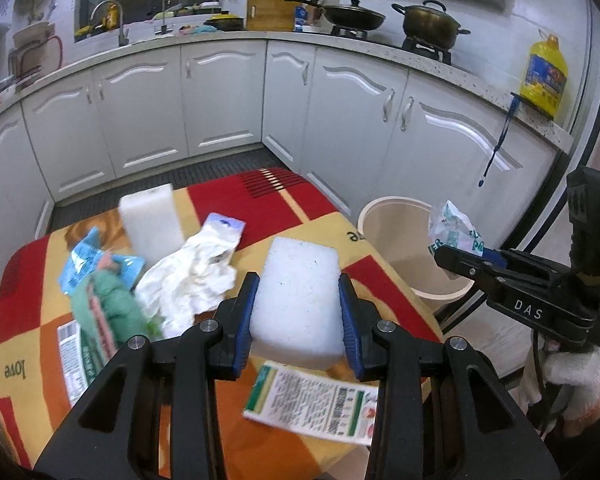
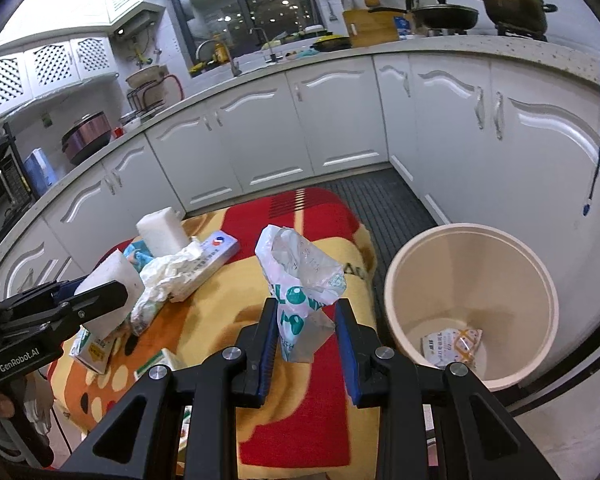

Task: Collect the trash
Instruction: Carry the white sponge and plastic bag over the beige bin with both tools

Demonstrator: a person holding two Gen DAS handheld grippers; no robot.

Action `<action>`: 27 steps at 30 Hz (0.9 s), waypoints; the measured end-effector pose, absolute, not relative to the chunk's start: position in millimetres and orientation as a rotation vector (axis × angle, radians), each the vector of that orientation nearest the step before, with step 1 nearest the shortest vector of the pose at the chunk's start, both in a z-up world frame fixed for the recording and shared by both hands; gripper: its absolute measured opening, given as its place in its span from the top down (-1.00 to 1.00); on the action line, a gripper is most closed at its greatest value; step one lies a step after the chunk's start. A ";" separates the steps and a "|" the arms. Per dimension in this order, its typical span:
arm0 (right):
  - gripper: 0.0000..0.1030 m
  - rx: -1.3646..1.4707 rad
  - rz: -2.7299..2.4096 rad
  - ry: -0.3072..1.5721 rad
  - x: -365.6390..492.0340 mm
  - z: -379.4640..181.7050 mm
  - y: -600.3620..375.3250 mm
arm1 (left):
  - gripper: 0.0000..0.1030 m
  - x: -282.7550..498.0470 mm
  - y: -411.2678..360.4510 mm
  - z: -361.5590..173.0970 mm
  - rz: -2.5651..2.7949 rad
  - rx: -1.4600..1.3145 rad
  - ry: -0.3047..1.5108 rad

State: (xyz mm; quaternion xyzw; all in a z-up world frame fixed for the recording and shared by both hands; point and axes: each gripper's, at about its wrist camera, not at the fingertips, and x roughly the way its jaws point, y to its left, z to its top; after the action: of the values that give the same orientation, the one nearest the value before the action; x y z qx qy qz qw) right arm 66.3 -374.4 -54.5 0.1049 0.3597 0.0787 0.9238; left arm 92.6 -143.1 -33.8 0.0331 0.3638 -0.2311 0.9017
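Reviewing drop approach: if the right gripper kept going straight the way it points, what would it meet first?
Probably the blanket-covered table: the right gripper, shut on the plastic bag, points down at it, left of the bin. Depth is uncertain.

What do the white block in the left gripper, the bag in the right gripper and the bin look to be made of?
White block: likely foam; matte, finely speckled surface, rounded edges.
Bag: thin plastic film; translucent, crinkled, glossy, with green print.
Bin: probably moulded plastic; smooth beige wall with an even rim, though the look leaves this open.

Matt white foam block [image 1: 298, 300], crinkly glossy plastic bag [image 2: 304, 280], smooth bin [image 2: 540, 276].
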 end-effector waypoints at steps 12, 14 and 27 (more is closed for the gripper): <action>0.48 0.244 0.097 0.743 61.9 -58.0 -406.0 | 0.31 108.3 -192.9 -38.9 -0.522 0.101 0.769; 0.48 0.250 0.082 0.744 61.7 -58.6 -413.1 | 0.31 111.0 -201.5 -40.0 -0.531 0.107 0.773; 0.48 0.284 -0.006 0.761 60.3 -66.3 -451.8 | 0.31 126.1 -255.4 -45.2 -0.593 0.136 0.799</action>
State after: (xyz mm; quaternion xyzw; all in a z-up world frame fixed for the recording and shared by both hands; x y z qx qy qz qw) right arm 60.3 -451.8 -66.3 0.1382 0.3700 -0.0031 0.9187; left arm 126.1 -255.4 -45.2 0.0654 0.3827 -0.2841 0.8767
